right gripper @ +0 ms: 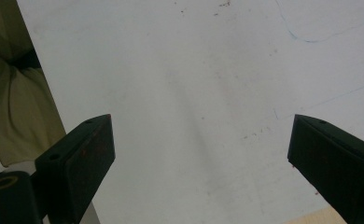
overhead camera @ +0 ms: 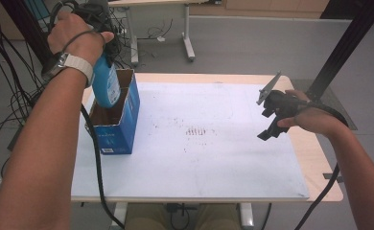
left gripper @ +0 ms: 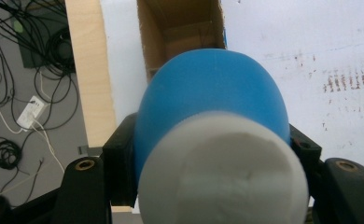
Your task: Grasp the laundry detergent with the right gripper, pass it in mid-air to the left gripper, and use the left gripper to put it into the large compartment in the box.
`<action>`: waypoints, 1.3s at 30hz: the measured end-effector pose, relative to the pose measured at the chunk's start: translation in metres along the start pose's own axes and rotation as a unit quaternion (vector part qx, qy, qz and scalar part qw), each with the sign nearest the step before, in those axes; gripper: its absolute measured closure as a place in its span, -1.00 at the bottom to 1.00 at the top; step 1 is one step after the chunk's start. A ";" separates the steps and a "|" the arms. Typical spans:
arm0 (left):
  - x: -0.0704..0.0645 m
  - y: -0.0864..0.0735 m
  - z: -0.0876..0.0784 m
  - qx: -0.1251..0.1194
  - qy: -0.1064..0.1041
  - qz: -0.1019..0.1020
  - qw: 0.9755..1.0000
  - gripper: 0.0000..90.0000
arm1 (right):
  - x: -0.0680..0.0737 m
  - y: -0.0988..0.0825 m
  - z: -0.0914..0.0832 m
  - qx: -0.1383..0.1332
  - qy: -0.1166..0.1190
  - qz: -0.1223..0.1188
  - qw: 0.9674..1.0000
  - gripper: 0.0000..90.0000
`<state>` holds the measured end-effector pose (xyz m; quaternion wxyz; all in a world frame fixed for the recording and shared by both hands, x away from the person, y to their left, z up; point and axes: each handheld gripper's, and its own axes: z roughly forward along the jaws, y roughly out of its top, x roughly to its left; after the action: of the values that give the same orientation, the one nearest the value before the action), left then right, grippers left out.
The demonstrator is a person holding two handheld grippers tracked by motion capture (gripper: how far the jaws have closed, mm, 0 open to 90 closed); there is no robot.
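Observation:
My left gripper (overhead camera: 103,51) is shut on a blue bottle (overhead camera: 106,84) with a white cap (left gripper: 222,172), gripping it near the top. The bottle hangs upright, and its lower end dips into an open cardboard box (overhead camera: 120,129) with blue outer walls at the table's left. In the left gripper view the black fingers (left gripper: 119,158) press on both sides of the bottle (left gripper: 213,88), and the box's brown inside (left gripper: 180,28) lies beyond it. My right gripper (overhead camera: 267,123) hovers open over the table's right side. Nothing but white mat lies between that gripper's (right gripper: 201,158) jaws.
A white mat (overhead camera: 199,158) covers most of the wooden table, with faint reddish marks at its middle. A black post (overhead camera: 343,43) rises at the back right. Cables (overhead camera: 3,96) lie on the floor at the left, and another table's legs (overhead camera: 189,43) stand behind.

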<state>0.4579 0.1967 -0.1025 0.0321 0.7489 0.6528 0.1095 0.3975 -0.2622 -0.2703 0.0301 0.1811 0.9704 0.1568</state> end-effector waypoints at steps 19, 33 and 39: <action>0.004 -0.003 0.028 0.005 -0.005 0.000 1.000 -0.16 | -0.002 -0.002 0.004 0.001 0.004 0.008 1.000 -0.84; 0.006 -0.008 0.052 0.004 -0.004 0.004 1.000 -0.16 | -0.003 -0.004 0.007 0.006 0.003 0.013 1.000 -0.84; 0.006 -0.010 0.062 0.004 -0.002 0.006 1.000 -0.16 | -0.003 -0.005 0.008 0.007 0.004 0.016 1.000 -0.84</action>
<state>0.4615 0.2099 -0.1640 0.0297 0.7530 0.6489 0.1052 0.3994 -0.2652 -0.2798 0.0224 0.1963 0.9685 0.1513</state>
